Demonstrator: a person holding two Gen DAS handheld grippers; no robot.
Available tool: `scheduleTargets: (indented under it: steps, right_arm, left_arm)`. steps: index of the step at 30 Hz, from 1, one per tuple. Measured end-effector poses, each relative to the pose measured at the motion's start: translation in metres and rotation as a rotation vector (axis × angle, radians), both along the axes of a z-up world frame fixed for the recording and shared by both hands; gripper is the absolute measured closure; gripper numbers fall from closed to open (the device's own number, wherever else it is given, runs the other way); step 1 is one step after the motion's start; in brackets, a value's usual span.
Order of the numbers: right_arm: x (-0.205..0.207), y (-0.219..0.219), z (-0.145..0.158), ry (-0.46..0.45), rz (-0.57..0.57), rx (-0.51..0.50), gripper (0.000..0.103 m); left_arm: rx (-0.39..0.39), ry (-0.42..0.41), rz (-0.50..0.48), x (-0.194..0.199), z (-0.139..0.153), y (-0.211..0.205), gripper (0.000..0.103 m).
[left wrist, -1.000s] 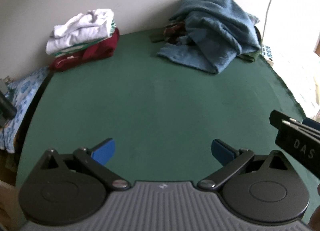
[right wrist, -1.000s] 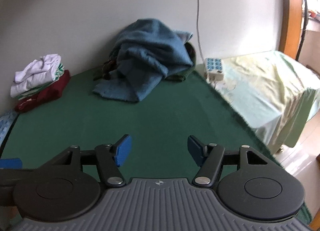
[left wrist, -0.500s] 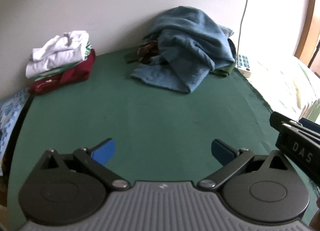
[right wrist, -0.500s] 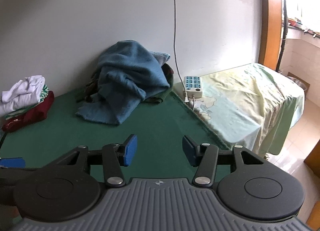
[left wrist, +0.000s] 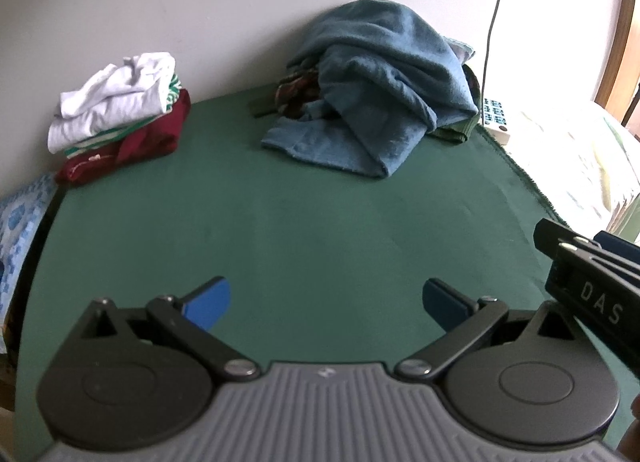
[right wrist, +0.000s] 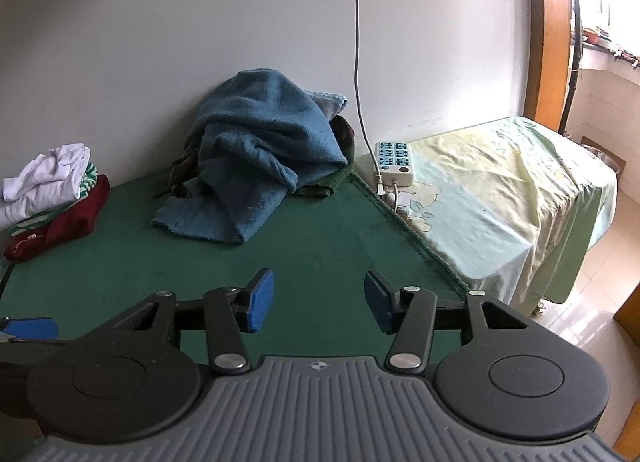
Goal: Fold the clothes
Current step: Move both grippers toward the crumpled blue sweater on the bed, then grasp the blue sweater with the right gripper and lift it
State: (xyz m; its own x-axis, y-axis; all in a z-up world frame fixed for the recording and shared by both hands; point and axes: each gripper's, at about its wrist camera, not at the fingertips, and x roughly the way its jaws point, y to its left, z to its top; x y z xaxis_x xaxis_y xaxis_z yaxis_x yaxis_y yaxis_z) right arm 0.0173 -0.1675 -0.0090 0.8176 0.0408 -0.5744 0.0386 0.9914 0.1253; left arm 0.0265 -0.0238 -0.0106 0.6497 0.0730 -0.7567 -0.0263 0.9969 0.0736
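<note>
Clothes (left wrist: 372, 102) heaped on green mat (left wrist: 304, 230)

Dark clothes (left wrist: 298, 96) under blue blanket (left wrist: 380, 78)

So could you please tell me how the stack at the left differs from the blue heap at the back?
The folded stack lies in flat layers, white over maroon; the blue heap is one crumpled mound. The heap stands taller and sprawls wider than the stack. Both sit on the green cloth against the wall, untouched by either gripper.
</note>
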Motion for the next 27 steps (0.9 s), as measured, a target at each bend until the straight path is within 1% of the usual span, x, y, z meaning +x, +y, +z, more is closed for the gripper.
scheduleTargets:
  steps: [10,14,20,23,26,27]
  right_arm:
    - [0.008,0.002,-0.004,0.016,0.004,0.006,0.048]
    - [0.011,0.002,-0.006,0.034,-0.003,0.012,0.045]
    - [0.015,0.001,-0.010,0.054,-0.005,0.017,0.044]
    - [0.019,0.002,-0.013,0.064,0.009,0.016,0.042]
    - [0.029,0.000,-0.019,0.091,0.025,0.022,0.042]
    - [0.034,-0.001,-0.021,0.084,0.038,0.018,0.042]
  left_arm:
    - [0.006,0.014,0.002,0.009,-0.003,-0.002,0.000]
    - [-0.001,0.026,0.000,0.011,-0.006,-0.002,0.000]
    - [0.000,0.042,-0.005,0.014,-0.012,-0.003,0.000]
    - [-0.006,0.056,-0.023,0.017,-0.019,-0.003,0.000]
    - [-0.068,0.110,-0.033,0.024,-0.031,0.006,0.000]
    - [-0.090,0.117,-0.026,0.027,-0.035,0.011,0.000]
